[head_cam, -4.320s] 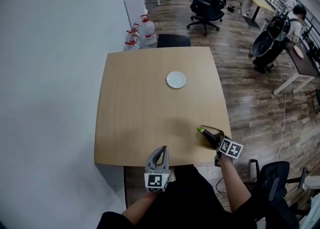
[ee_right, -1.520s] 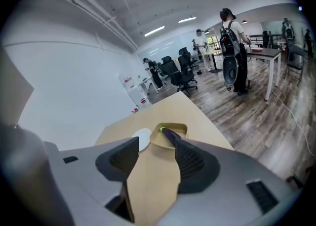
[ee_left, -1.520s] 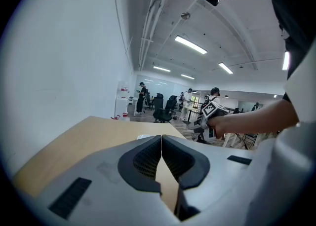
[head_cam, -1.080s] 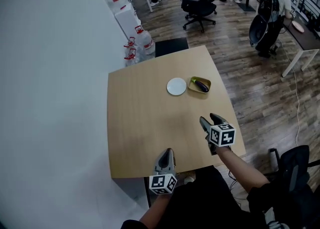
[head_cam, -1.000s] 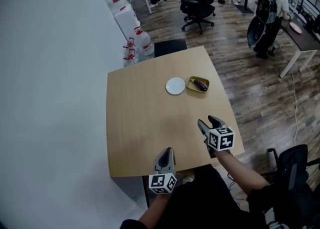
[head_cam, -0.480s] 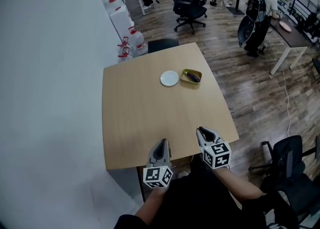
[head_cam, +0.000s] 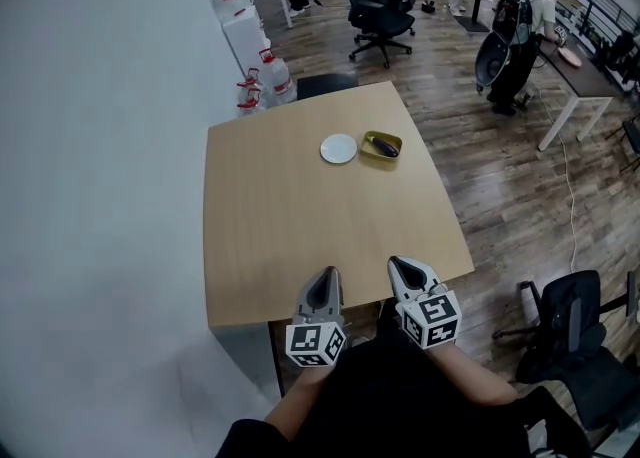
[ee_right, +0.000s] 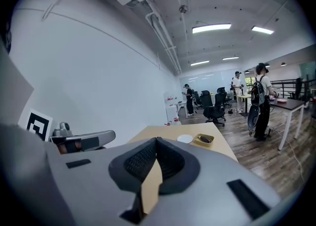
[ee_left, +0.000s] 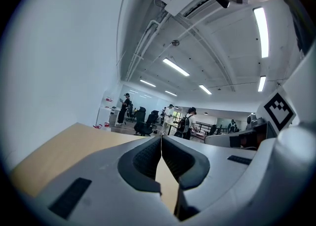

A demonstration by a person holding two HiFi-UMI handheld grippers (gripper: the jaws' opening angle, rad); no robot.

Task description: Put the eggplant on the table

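A dark purple eggplant [head_cam: 384, 147] lies in a yellow dish [head_cam: 381, 135] on the far part of the wooden table [head_cam: 300, 216]; the right gripper view shows the same eggplant [ee_right: 206, 139] small and far ahead. My left gripper [head_cam: 325, 273] is shut and empty at the table's near edge. My right gripper [head_cam: 397, 265] is beside it, also shut with nothing between its jaws. Both are far from the dish.
A small white plate [head_cam: 339, 149] sits just left of the dish. Water bottles [head_cam: 262, 81] stand beyond the table's far edge. Office chairs [head_cam: 372, 8] and a person [head_cam: 525, 21] are further off; another chair [head_cam: 570, 331] is at the near right.
The dish with the eggplant, once in my right gripper, now rests far out on the table. My right gripper has drawn back to the near edge and shut; the left stayed shut.
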